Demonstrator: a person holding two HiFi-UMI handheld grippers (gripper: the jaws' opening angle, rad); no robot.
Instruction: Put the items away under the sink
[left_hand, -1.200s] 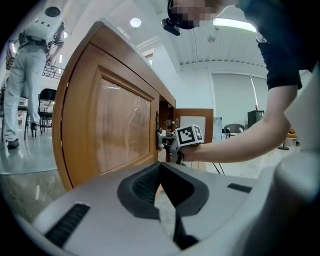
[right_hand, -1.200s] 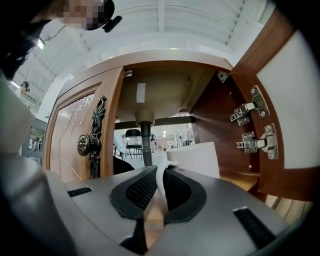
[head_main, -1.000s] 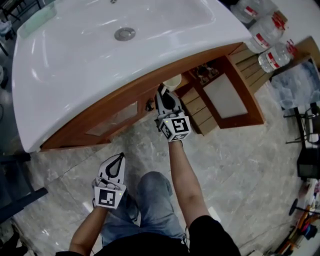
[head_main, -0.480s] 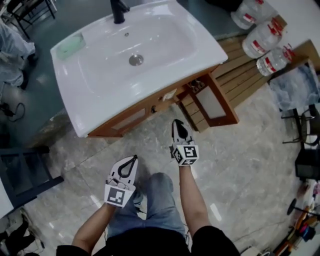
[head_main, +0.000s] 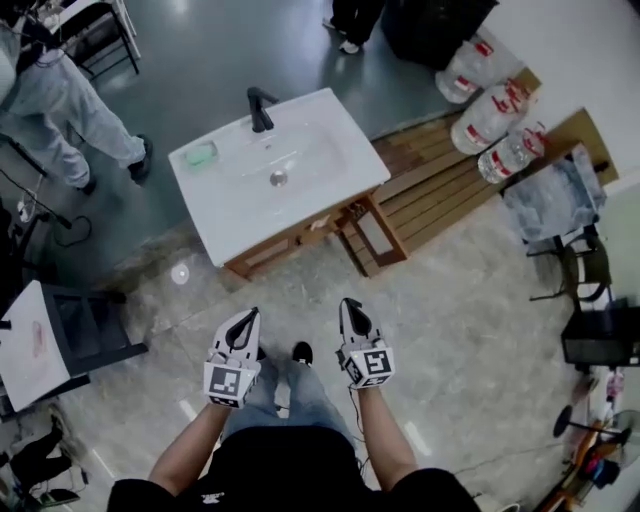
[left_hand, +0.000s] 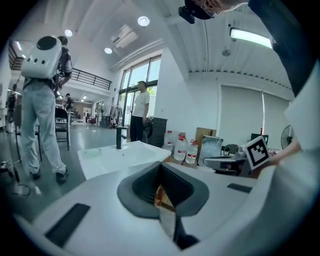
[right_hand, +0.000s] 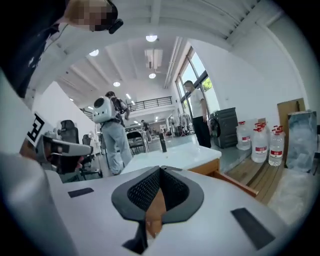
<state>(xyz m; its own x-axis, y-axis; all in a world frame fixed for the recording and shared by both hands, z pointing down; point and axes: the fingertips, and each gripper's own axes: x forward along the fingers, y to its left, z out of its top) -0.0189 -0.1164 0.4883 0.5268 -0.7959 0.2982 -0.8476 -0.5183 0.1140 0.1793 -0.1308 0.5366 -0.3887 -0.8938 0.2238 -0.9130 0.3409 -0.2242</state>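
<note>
The white sink (head_main: 290, 175) on its wooden cabinet (head_main: 290, 238) stands well ahead of me, and the cabinet door (head_main: 378, 232) hangs open at the right. What is inside the cabinet is hidden from here. My left gripper (head_main: 247, 318) and right gripper (head_main: 349, 306) are held side by side at waist height, both shut with nothing between the jaws. The sink (left_hand: 120, 155) lies beyond the closed jaws of the left gripper (left_hand: 160, 167). Past the right gripper (right_hand: 160, 172), the sink (right_hand: 185, 155) shows with its wooden edge.
Several large water bottles (head_main: 490, 105) stand on a wooden pallet (head_main: 450, 180) to the right of the sink. A plastic-wrapped bundle (head_main: 555, 195) and black stands sit at far right. A person (head_main: 60, 90) stands at upper left. A black chair (head_main: 90, 335) is on my left.
I have stood up and backed away from the cabinet. My right gripper has pulled out of the cabinet opening and now sits level with the left one.
</note>
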